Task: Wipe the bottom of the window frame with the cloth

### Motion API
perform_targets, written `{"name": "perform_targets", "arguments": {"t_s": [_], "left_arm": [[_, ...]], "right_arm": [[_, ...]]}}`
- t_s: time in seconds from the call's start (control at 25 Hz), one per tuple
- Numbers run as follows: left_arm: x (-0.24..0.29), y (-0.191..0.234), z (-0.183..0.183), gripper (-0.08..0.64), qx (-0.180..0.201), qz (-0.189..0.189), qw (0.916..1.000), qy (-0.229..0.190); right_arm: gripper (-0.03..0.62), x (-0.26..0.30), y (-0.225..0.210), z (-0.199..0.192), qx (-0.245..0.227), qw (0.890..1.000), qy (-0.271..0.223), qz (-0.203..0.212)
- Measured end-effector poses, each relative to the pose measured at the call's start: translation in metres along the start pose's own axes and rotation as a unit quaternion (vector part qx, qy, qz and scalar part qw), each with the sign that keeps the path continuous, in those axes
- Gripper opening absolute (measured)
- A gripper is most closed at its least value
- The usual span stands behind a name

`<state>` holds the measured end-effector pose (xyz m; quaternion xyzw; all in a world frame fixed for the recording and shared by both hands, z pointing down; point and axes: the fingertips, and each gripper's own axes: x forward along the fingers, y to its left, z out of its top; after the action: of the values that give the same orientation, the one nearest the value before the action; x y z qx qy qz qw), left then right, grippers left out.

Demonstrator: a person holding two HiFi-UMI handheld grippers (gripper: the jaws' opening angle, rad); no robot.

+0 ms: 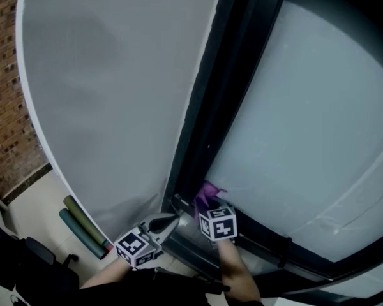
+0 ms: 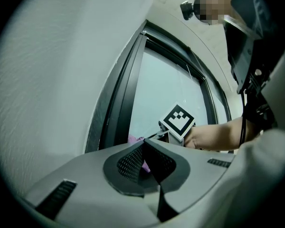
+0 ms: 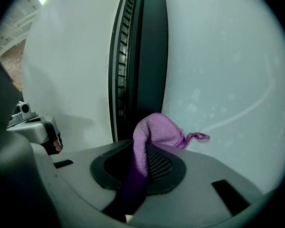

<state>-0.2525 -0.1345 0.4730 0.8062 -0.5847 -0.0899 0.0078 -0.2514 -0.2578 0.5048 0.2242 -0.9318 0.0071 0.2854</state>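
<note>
A purple cloth (image 1: 206, 195) is pinched in my right gripper (image 1: 209, 207), which is shut on it at the bottom left corner of the dark window frame (image 1: 268, 242). In the right gripper view the cloth (image 3: 157, 128) bulges out above the jaws, against the glass beside the frame's upright (image 3: 141, 56). My left gripper (image 1: 168, 222) hovers just left of that corner, shut with nothing between its fingers. Its own view shows the shut gripper (image 2: 144, 145), a sliver of cloth (image 2: 134, 139) and the right gripper's marker cube (image 2: 179, 120) beyond.
A frosted glass pane (image 1: 319, 126) fills the right side. A white wall panel (image 1: 115, 94) lies left of the frame's upright (image 1: 220, 88), with a brick wall (image 1: 6, 107) further left. Rolled green mats (image 1: 83, 228) rest on the floor at lower left.
</note>
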Motion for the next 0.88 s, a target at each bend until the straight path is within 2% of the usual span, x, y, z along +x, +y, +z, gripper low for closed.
{"name": "perform_targets", "arguments": {"t_s": [0.16,0.4,0.88], "left_arm": [[0.002,-0.003,-0.004,0.002,0.005,-0.008,0.9999,0.004],[0.004,-0.012,-0.005,0.002,-0.007,-0.022,0.9996,0.018],[0.021,-0.035,-0.010,0.002,-0.010,-0.073,0.9968,0.033]], "right_arm": [[0.075,-0.006,-0.008,-0.007,0.005,1.000,0.001,-0.013],[0.075,-0.020,-0.020,-0.018,0.015,0.999,0.006,-0.033],[0.075,-0.054,-0.046,-0.044,0.045,0.996,0.012,-0.080]]}}
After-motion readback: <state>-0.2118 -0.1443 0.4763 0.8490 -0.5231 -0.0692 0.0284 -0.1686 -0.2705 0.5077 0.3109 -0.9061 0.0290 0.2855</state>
